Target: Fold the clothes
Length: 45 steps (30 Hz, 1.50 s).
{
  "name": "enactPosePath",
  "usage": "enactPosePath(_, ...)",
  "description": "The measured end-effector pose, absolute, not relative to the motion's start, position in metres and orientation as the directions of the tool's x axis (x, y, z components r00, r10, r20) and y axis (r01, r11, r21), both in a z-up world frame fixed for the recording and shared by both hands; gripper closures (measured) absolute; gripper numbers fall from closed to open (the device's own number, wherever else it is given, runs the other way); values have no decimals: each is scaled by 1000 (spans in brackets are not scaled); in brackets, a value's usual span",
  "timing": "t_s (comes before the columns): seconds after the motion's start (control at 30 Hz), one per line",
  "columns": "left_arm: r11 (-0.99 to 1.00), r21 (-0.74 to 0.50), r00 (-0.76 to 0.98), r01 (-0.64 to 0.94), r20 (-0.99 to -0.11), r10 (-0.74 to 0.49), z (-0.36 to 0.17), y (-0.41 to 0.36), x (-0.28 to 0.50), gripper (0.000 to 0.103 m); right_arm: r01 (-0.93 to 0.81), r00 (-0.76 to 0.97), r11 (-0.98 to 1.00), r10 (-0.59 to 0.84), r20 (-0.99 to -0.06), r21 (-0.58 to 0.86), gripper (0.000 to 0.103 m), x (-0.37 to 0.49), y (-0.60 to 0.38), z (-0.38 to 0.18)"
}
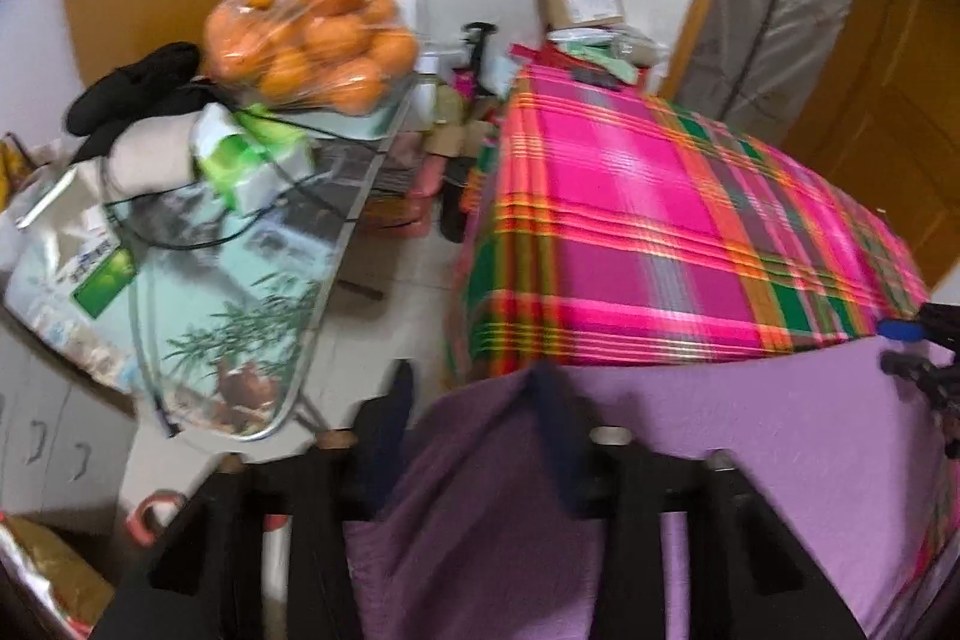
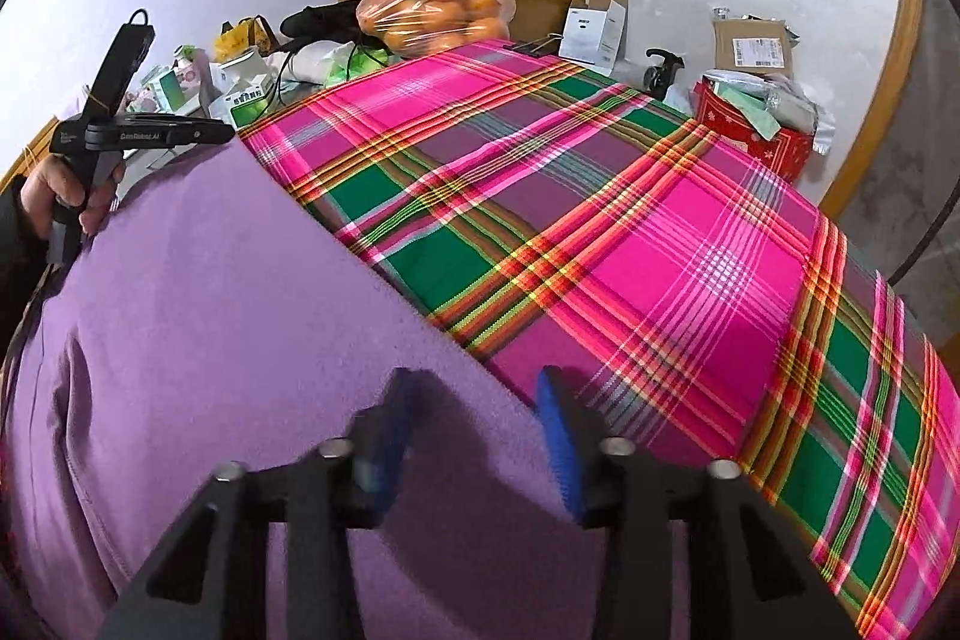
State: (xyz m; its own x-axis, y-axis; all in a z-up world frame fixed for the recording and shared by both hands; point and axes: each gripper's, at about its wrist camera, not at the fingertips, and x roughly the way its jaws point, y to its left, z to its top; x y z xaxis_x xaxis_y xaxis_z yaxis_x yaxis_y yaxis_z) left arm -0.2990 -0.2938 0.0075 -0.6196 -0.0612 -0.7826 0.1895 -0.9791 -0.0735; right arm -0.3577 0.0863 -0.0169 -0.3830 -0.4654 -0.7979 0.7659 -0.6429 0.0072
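The plaid cloth point(image 2: 600, 220), pink, green and orange, covers my worktop and is the biggest thing before me. On its near end lies the purple garment point(image 2: 228, 310), spread flat, its far edge running slantwise across the plaid. In my left wrist view a fold of this garment point(image 1: 480, 460) rises between my fingers, off the near left corner of the plaid cloth.

Beyond the plaid cloth's left side stands a smaller worktop with a bamboo picture point(image 1: 240, 328) on it, and on that sits a bag of oranges point(image 1: 312, 34), with a black cloth point(image 1: 138, 82) and a green packet point(image 1: 252, 154) beside it. Past the far end of the plaid cloth I see a red box point(image 2: 756, 136) and a brown parcel point(image 2: 753, 46).

My left hand-held gripper point(image 1: 474, 394) has its fingers apart, with the purple fold standing between them; I cannot tell whether they pinch it. My right hand-held gripper point(image 2: 474, 400) hangs wide apart over the garment's far edge, where purple meets plaid, holding nothing.
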Motion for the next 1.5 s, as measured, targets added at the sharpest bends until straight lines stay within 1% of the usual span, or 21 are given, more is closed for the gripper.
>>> enactPosePath(0.03,-980,-71,-621,184,-782,-60,8,-292,-300,84,767,-386,-642,-468,-795,5,98,-356,87,-14)
enactPosePath(0.13,-984,-63,-624,167,-779,-57,9,-288,-302,99,769,-396,-639,-477,-785,0,99,-350,88,-7)
enactPosePath(0.3,-983,-77,-655,164,-754,-50,19,-288,-291,100,773,-412,-634,-491,-768,-10,99,-340,89,6)
enactPosePath(0.43,-985,-87,-718,149,-694,-47,48,-283,-265,100,773,-448,-634,-511,-734,-31,99,-319,94,31)
enactPosePath(0.67,-988,-104,-821,117,-570,-37,109,-268,-190,100,776,-509,-627,-558,-655,-69,99,-254,109,81)
enactPosePath(0.9,-990,-114,-872,88,-489,-21,136,-249,-105,100,789,-517,-608,-587,-624,-81,99,-174,121,93)
enactPosePath(1.0,-987,-130,-875,91,-485,-16,127,-245,-70,100,797,-513,-599,-597,-616,-83,99,-139,126,93)
enactPosePath(1.1,-984,-148,-867,99,-497,-13,108,-241,-41,100,811,-492,-579,-596,-634,-85,99,-101,128,77)
enactPosePath(1.2,-981,-165,-860,107,-510,-8,90,-237,-12,100,812,-463,-581,-587,-663,-53,99,-81,131,52)
enactPosePath(1.33,-970,-206,-828,127,-561,11,50,-235,13,100,808,-420,-590,-573,-704,-2,99,-59,137,18)
enactPosePath(1.5,-942,-295,-795,160,-604,54,12,-238,33,99,786,-379,-617,-540,-751,46,97,-52,139,-17)
